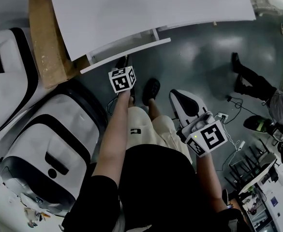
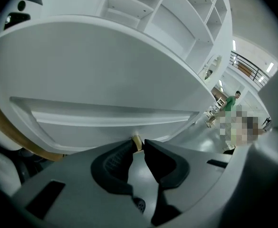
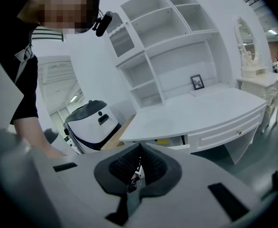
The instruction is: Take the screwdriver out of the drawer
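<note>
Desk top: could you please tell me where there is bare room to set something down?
Nearly the whole desk top is bare, from front edge to shelf unit; only a small picture frame stands at the back. Beside its left end it is crowded: a cardboard box and a white machine.

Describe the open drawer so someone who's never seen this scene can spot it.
Start at the wide white desk under the white open shelving. Of the drawers below its top, the pulled-out white drawer sits left of the closed white drawer in the right gripper view. It alone stands ajar, showing something yellow inside.
</note>
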`<state>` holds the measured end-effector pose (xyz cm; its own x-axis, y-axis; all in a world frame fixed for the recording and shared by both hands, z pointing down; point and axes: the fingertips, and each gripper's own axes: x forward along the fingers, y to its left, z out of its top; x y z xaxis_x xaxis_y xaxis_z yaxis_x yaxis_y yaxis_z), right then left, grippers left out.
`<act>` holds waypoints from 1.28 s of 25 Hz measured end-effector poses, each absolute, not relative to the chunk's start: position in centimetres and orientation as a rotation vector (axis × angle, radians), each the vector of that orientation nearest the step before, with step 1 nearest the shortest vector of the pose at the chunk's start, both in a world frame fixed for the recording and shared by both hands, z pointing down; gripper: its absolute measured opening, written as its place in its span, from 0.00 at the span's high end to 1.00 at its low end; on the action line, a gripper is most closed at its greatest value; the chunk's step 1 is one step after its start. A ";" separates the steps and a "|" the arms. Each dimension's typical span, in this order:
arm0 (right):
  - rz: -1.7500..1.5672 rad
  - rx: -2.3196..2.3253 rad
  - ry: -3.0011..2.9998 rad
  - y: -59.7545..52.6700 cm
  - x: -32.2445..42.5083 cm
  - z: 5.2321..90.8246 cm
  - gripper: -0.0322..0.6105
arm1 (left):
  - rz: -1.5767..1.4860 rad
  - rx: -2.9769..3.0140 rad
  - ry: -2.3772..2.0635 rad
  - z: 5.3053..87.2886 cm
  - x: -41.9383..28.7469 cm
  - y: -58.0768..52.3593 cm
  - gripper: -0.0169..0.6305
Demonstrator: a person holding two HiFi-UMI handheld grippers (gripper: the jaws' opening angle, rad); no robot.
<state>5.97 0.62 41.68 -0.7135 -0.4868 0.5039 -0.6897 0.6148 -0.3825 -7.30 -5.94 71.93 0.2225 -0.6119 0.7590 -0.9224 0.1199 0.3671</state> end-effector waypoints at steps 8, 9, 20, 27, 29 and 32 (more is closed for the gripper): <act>0.785 0.885 -2.521 0.8 7.1 41.2 0.92 | 0.434 1.583 -1.485 71.7 -6.2 -3.9 0.84; 0.784 0.875 -2.524 0.9 7.3 41.1 0.92 | 0.434 1.582 -1.486 71.6 -6.0 -3.7 0.83; 0.766 0.790 -2.570 1.5 8.8 40.5 0.92 | 0.458 1.569 -1.487 71.0 -4.2 -0.3 0.84; 0.763 0.741 -2.586 2.3 10.1 40.8 0.92 | 0.457 1.544 -1.492 71.1 -3.2 2.1 0.84; 0.762 0.722 -2.588 2.7 10.3 41.0 0.92 | 0.454 1.535 -1.490 71.2 -3.0 2.7 0.84; 0.758 0.702 -2.591 3.0 10.6 41.2 0.92 | 0.441 1.513 -1.493 71.3 -2.6 3.4 0.84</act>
<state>10.59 3.04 41.22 -0.8158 -0.3598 0.4529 -0.5471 0.7339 -0.4025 -2.62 3.44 71.30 0.1955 -0.5825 0.7890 -0.9177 0.1750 0.3566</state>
